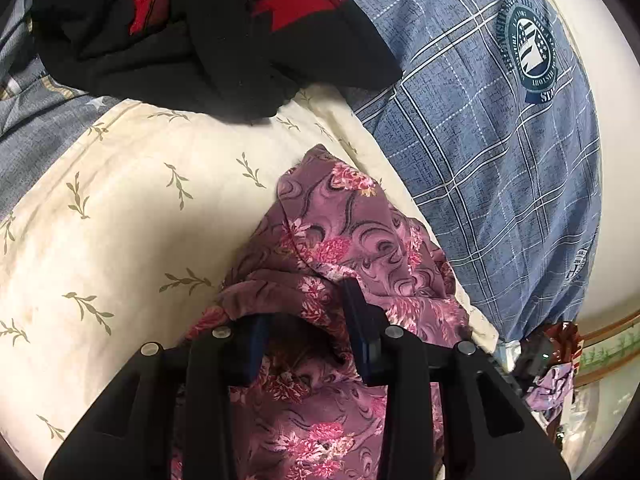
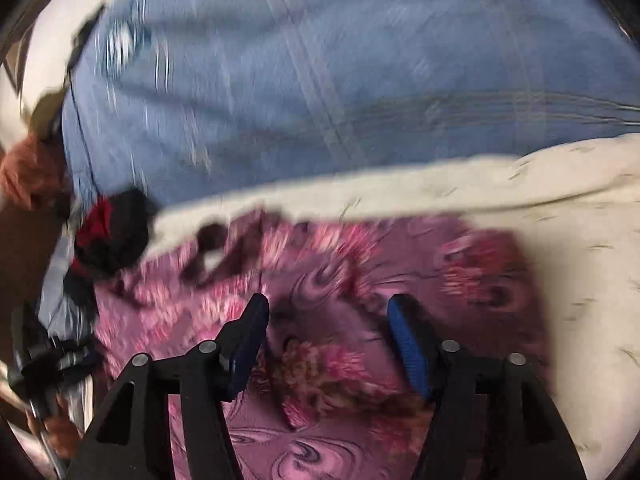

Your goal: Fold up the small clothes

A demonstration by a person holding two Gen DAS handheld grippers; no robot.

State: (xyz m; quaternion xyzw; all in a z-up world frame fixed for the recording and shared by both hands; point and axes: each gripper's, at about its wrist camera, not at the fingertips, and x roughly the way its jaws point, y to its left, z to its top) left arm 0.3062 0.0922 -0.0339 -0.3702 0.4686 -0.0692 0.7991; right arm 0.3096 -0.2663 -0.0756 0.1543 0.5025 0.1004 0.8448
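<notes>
A purple garment with pink flowers [image 1: 352, 240] lies bunched on a cream cloth with leaf prints [image 1: 132, 208]. My left gripper [image 1: 308, 308] is over its near part; fabric is draped over the left finger and the blue-padded right finger [image 1: 360, 320] pokes up through it, with the jaws apart. In the blurred right wrist view the same garment [image 2: 360, 280] is spread below my right gripper [image 2: 328, 312], which is open and empty just above it.
A black and red garment [image 1: 208, 28] is piled at the far edge of the cream cloth; it also shows in the right wrist view [image 2: 112, 232]. A blue checked bedcover [image 1: 500, 168] with a round emblem lies to the right. Clutter sits at the bed's edge [image 1: 548, 360].
</notes>
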